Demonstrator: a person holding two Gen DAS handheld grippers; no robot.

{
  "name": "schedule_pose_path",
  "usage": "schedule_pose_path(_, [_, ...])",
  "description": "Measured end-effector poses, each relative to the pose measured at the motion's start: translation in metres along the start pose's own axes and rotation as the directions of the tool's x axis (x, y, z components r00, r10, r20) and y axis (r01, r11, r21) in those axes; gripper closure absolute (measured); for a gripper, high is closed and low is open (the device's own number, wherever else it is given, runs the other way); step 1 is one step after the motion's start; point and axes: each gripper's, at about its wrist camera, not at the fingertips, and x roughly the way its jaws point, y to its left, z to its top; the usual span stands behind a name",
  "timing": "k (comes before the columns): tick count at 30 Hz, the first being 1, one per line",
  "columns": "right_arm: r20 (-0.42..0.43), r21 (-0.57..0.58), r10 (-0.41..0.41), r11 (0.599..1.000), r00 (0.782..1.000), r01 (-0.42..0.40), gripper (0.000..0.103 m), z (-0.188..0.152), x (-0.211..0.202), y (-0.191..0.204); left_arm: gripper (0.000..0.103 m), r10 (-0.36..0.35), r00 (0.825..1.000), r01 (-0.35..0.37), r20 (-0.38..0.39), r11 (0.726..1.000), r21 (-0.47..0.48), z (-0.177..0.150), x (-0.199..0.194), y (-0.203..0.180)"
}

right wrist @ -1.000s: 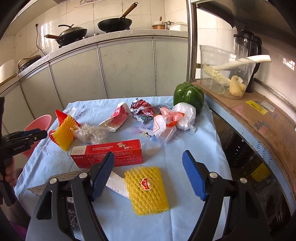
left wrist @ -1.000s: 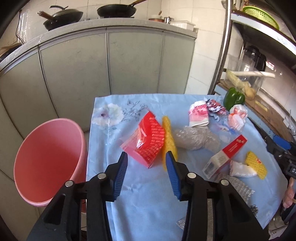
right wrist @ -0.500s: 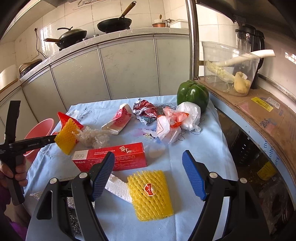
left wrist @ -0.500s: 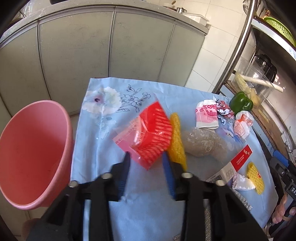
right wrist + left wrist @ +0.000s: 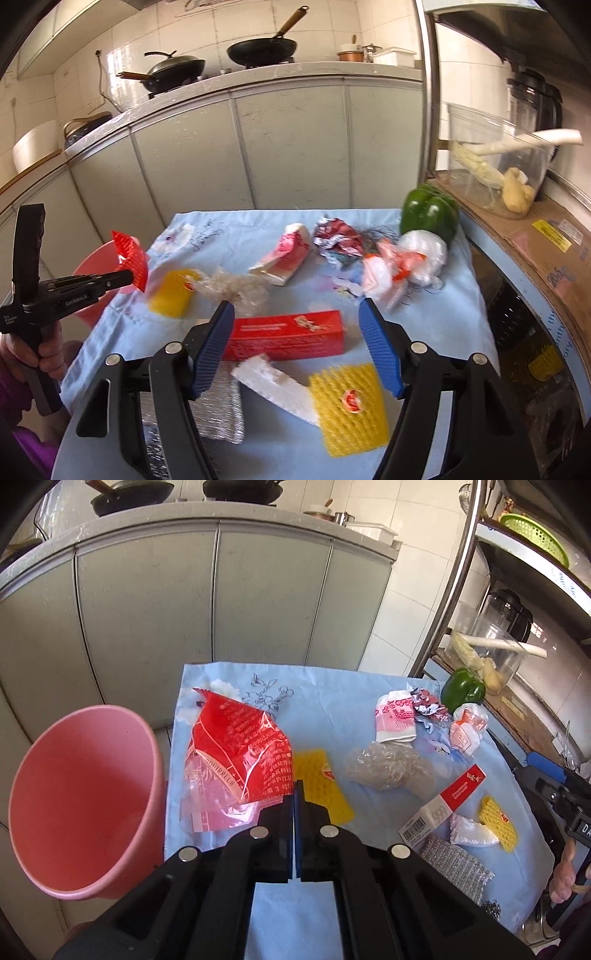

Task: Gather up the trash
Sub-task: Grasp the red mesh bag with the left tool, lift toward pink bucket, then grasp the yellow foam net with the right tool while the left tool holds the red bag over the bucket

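Clearly pinched shut: left claw (image 5: 295, 805) on the lower corner of the red bag (image 5: 240, 746), centre-left of frame, beside the pink bin (image 5: 85, 805) at far left. Could slip free, with only a thin edge gripped, or drag the yellow net (image 5: 321, 786). Long axis running upper left to lower right, tip pointing up-left. Right claw (image 5: 299, 347) gaping wide, holding nothing, over the red box (image 5: 288, 334).

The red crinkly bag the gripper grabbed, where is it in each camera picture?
Left wrist view: the red bag is left of centre, pinched at its lower corner by the shut left gripper.
Right wrist view: the red bag is at the far left, at the tip of the left gripper.
Shared landmark: the pink bucket, beside the table just past the bag.
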Motion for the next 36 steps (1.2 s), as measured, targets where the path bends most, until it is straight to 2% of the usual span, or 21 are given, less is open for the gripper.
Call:
schedule_pose_path(3, [-0.022, -0.012, 0.045, 0.999, 0.999, -0.045, 0.04, 0.009, 0.003, 0.014, 0.103, -0.015, 1.0, 0.015, 0.014, 1.0, -0.012, -0.001, -0.012, 0.005])
schedule_pose_path(8, [-0.096, -0.013, 0.139, 0.99, 0.986, -0.14, 0.041, 0.029, 0.017, 0.049, 0.103, -0.014, 0.998, 0.015, 0.061, 1.0, -0.006, -0.006, -0.035, 0.012])
schedule_pose_path(11, [-0.169, -0.015, 0.184, 0.982, 0.968, -0.189, 0.041, 0.038, 0.032, 0.075, 0.103, -0.008, 0.996, 0.009, 0.086, 1.0, -0.014, -0.009, -0.047, 0.022])
schedule_pose_path(17, [-0.321, 0.01, 0.246, 0.966, 0.915, -0.257, 0.041, 0.043, 0.077, 0.125, 0.103, 0.025, 0.992, -0.017, 0.122, 0.998, -0.067, -0.014, -0.067, 0.058])
schedule_pose_path(21, [-0.41, 0.047, 0.224, 0.973, 0.884, -0.224, 0.041, 0.038, 0.109, 0.14, 0.103, 0.057, 0.989, -0.046, 0.136, 0.995, -0.084, -0.015, -0.077, 0.084])
schedule_pose_path(24, [-0.446, 0.023, 0.153, 0.987, 0.882, -0.159, 0.041, 0.033, 0.129, 0.146, 0.103, 0.076, 0.987, -0.062, 0.139, 0.993, -0.099, -0.016, -0.083, 0.102])
schedule_pose_path(30, [-0.497, 0.026, 0.092, 0.996, 0.863, -0.091, 0.041, 0.024, 0.151, 0.147, 0.103, 0.08, 0.989, -0.067, 0.122, 0.992, -0.106, -0.02, -0.08, 0.124])
schedule_pose_path(33, [-0.535, 0.056, 0.104, 0.995, 0.838, -0.087, 0.053, 0.017, 0.161, 0.145, 0.103, 0.085, 0.991, -0.074, 0.106, 0.992, -0.106, -0.022, -0.074, 0.131])
schedule_pose_path(34, [-0.546, 0.058, 0.108, 0.994, 0.831, -0.091, 0.06, 0.014, 0.165, 0.146, 0.103, 0.086, 0.991, -0.075, 0.101, 0.991, -0.11, -0.023, -0.073, 0.135])
schedule_pose_path(35, [-0.552, 0.051, 0.104, 0.995, 0.827, -0.091, 0.067, 0.012, 0.168, 0.147, 0.103, 0.088, 0.992, -0.077, 0.095, 0.991, -0.113, -0.024, -0.071, 0.137])
schedule_pose_path(36, [-0.545, 0.045, 0.101, 0.995, 0.832, -0.091, 0.069, 0.012, 0.168, 0.148, 0.103, 0.089, 0.992, -0.079, 0.089, 0.99, -0.119, -0.025, -0.069, 0.14])
